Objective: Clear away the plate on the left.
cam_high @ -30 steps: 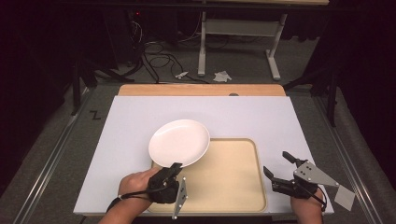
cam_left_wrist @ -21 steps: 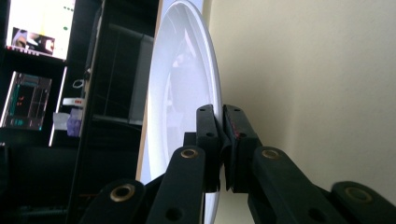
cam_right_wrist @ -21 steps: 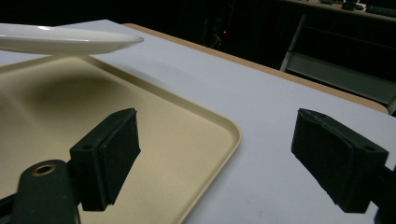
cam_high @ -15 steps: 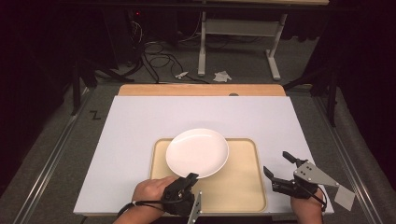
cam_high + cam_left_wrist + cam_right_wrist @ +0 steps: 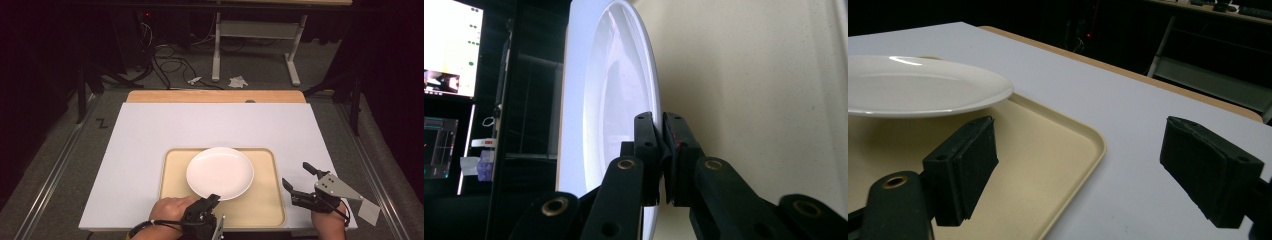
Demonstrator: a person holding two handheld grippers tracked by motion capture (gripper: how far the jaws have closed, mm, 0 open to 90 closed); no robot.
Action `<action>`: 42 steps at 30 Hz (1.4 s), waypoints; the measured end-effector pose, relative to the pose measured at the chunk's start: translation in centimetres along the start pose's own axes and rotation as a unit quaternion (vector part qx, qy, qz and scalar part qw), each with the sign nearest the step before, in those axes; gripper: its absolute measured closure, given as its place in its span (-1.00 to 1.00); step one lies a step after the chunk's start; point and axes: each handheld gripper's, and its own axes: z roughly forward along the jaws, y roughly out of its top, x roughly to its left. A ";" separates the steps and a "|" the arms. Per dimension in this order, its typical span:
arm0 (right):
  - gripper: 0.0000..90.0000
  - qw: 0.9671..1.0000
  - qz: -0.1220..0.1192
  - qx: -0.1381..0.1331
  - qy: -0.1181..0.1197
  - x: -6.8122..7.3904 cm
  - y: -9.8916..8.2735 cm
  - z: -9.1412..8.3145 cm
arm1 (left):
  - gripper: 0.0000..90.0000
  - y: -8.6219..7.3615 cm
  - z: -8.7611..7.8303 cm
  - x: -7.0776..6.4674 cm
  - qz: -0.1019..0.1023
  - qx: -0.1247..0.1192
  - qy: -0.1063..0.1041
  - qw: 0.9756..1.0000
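So the surface is a big white board on a wooden top, with a strip of wood showing at the far edge. A pale yellow tray sits on it near the person's side. The room around it is dark, grey carpet floor, a tangle of cables and a grey metal stand behind the surface, plus a couple of crumpled paper scraps on the floor.

From the high view, the white plate is over the tray, toward its left-middle part, and the left gripper has it by the near rim. The left gripper view is turned sideways, so the plate looks like it's standing on edge next to the tray, and you can also see lit screens off in the dark that the high view doesn't catch. Jaws there are pinched tight on the plate's rim.

In the right gripper view the plate has shadow under its edge, so it looks lifted off the tray, at least on that side. The right gripper is just beside the tray's right edge, over the white board, jaws spread wide with nothing between them.
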 end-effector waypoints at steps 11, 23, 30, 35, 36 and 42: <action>-0.64 1.000 -0.002 -0.001 -0.001 0.0 0.0 0.0 | 0.91 0.0 0.7 -0.7 0.002 0.000 -0.017 1.000; -0.64 1.000 -0.002 -0.001 -0.002 0.0 0.0 -0.1 | 0.91 -0.1 1.1 -1.1 0.007 0.005 -0.032 0.999; -0.64 1.000 -0.002 -0.001 0.001 0.0 0.0 0.0 | 0.93 -0.1 1.3 -1.5 0.010 0.003 -0.047 0.999; -0.64 1.000 -0.002 0.000 0.001 0.0 0.0 -0.1 | 0.91 -0.5 1.4 -1.5 -0.013 -0.008 -0.061 0.998; -0.64 1.000 -0.004 0.000 0.002 0.0 0.0 0.0 | 0.90 -0.6 1.5 -1.6 -0.018 -0.007 -0.066 0.998; -0.64 1.000 -0.004 0.002 0.003 0.0 0.0 0.0 | 0.84 -0.9 1.7 -1.7 -0.032 -0.005 -0.089 0.996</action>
